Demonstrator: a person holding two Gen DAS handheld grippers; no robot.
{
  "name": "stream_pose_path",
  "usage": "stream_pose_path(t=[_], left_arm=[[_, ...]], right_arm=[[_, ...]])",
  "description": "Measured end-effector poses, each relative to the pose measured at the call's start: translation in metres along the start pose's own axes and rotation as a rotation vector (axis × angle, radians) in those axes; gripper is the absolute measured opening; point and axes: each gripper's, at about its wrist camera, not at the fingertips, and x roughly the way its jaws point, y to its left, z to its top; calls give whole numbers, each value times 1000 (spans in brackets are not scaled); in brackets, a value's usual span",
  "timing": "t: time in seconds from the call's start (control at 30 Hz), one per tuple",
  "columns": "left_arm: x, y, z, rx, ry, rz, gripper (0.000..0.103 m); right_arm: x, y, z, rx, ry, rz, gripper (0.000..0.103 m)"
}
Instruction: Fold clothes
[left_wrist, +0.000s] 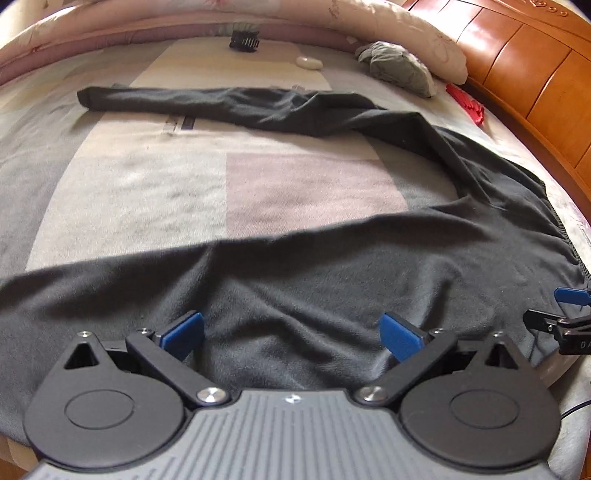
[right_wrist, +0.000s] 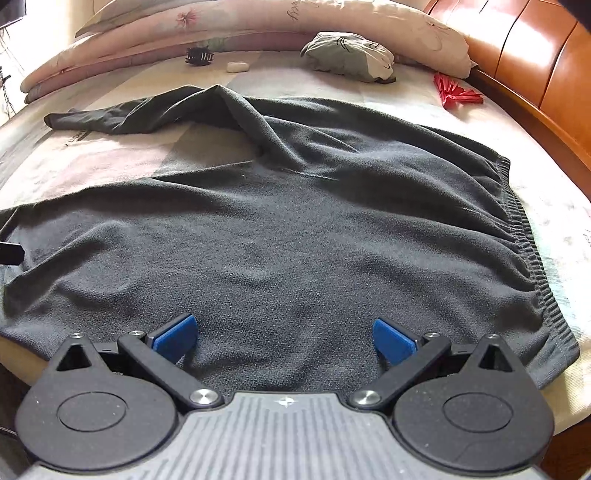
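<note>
On bed (right_wrist: 554, 206) — dark trousers (right_wrist: 295, 229), both grippers spread.

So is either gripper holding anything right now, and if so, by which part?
Nothing is held. The left gripper and right gripper are both open above the dark trousers, with no fabric pinched between their blue pads.

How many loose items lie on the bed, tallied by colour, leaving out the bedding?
Dark grey: 1, the trousers
Grey-green: 1, the bundled garment
Black: 1, the hair clip
White: 1, the small case
Red: 1, the folded fan
Total: 5
</note>
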Motion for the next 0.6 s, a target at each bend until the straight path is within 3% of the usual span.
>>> stream_pose_path(t=[0.27, 0.4, 0.6], left_arm=[[-9, 10, 10, -34, -36, -9, 101], [-3, 11, -2, -40, -9, -34, 101], [-27, 12, -10, -52, -47, -6, 101]], right_arm=[[0, 8, 15, 11, -24, 27, 103], [3, 21, 9, -4, 4, 55, 103], [-12, 25, 1, 1, -11, 60, 103]])
